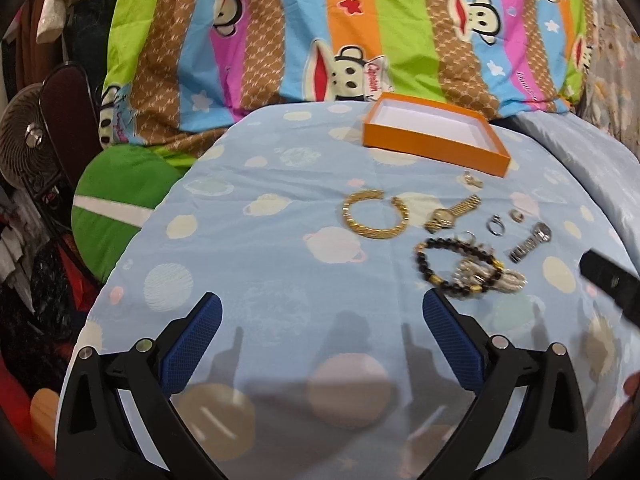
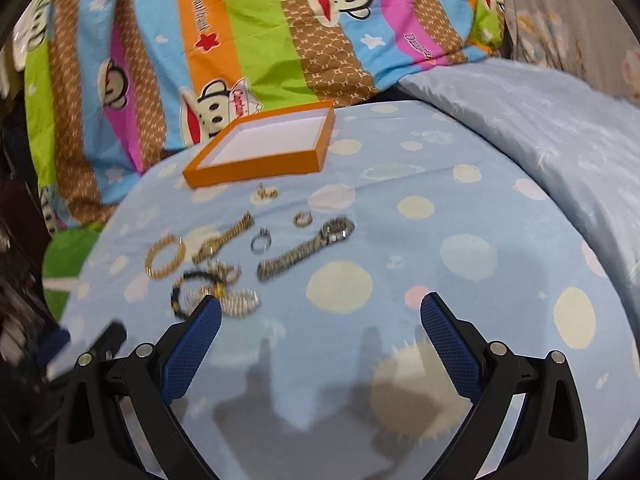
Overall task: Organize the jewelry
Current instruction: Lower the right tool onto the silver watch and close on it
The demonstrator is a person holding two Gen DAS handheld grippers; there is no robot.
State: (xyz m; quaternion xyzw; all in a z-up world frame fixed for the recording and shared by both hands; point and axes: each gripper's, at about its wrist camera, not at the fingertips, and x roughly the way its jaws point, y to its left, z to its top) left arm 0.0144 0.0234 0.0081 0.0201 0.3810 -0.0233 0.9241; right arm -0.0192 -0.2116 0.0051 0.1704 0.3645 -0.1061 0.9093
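An empty orange box [image 1: 436,136] [image 2: 260,148] with a white inside lies at the back of a blue dotted sheet. In front of it the jewelry is spread: a gold bracelet [image 1: 374,214] [image 2: 165,257], a gold watch [image 1: 452,209] [image 2: 224,237], a silver watch [image 1: 530,241] [image 2: 306,248], a silver ring [image 1: 495,225] [image 2: 261,242], a black bead bracelet [image 1: 456,266] [image 2: 196,290] over a pale bracelet, and small gold pieces [image 1: 472,179] [image 2: 266,193]. My left gripper [image 1: 322,304] is open, short of the pile. My right gripper [image 2: 320,306] is open, just right of the beads.
A striped monkey-print quilt [image 1: 320,32] is bunched behind the box. A pale blue pillow [image 2: 540,128] lies at the right. A green cushion [image 1: 116,208], a fan [image 1: 28,140] and hanging clothes fill the left side beyond the bed edge.
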